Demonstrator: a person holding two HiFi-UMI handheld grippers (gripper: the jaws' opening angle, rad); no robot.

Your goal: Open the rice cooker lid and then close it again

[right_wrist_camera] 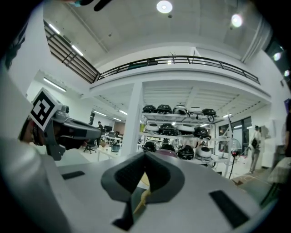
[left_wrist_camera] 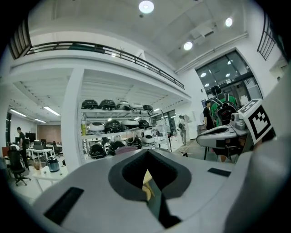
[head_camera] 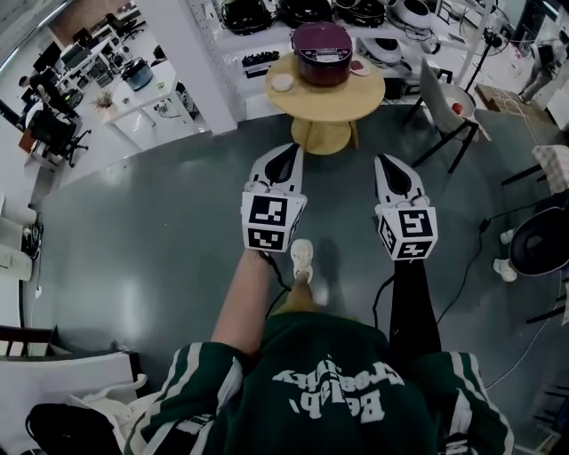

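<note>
A maroon rice cooker with its lid down stands on a round wooden table several steps ahead of me. Both grippers hang in the air well short of the table and touch nothing. My left gripper is shut and empty, and so is my right gripper beside it. In the left gripper view the shut jaws of the left gripper hide all of the rice cooker but a sliver of its top. The right gripper view shows the right gripper shut, with the rice cooker just past it.
A small white dish and a pinkish dish lie on the table beside the cooker. Shelves with several other cookers stand behind it. A chair is to its right, a fan further right, desks at the left.
</note>
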